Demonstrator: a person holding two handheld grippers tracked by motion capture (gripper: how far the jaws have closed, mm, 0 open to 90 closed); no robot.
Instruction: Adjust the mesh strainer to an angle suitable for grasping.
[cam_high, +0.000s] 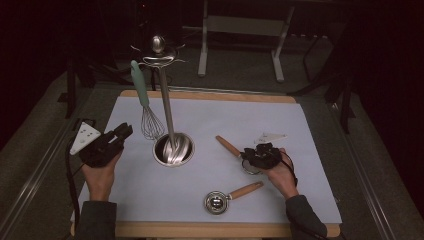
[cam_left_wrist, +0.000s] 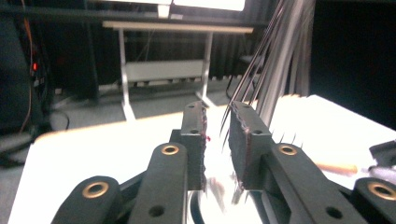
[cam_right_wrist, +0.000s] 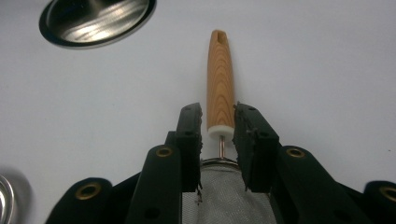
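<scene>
Strainer handle (cam_right_wrist: 220, 79) between right claw (cam_right_wrist: 219, 144) jaws

No readable text, label, brand, number or sign on anything in view.

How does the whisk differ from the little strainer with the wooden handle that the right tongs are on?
The whisk hangs from the steel stand; the strainer lies flat on the white mat. The whisk has a mint-green handle and a wire cage; the strainer has a wooden handle and a mesh bowl. Both are small kitchen tools with metal heads.
</scene>
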